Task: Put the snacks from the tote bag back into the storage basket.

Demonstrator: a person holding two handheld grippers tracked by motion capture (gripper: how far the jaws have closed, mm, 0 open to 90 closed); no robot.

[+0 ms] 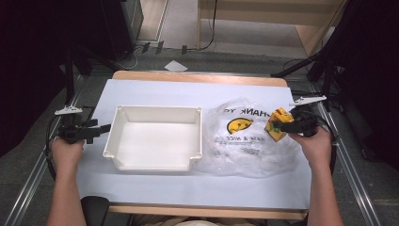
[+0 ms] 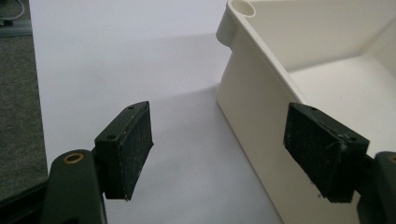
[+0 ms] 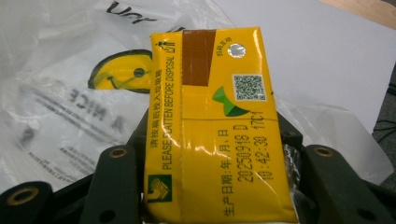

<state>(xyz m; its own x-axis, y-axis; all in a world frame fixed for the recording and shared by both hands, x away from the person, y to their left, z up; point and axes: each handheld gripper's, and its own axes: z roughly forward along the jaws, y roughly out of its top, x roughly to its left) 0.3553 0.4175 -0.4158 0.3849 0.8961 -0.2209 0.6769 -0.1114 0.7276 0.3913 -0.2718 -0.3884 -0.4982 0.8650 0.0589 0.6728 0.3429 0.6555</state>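
My right gripper [image 1: 288,126] clamped on yellow drink carton [image 1: 276,124]; jaws press carton's two sides, printed top face toward gripper camera [image 3: 215,126]. Carton held above right part of clear plastic bag [image 1: 244,141], bag flat on white sheet [image 1: 155,92], smiley print up. My left gripper [image 1: 104,128] jaws wide apart, nothing between pads [image 2: 133,149]. It sits just beside left wall of cream tray [image 1: 111,136], whether touching, cannot tell. Tray corner in left gripper view [image 2: 243,70]. Tray left of bag, edges touching.
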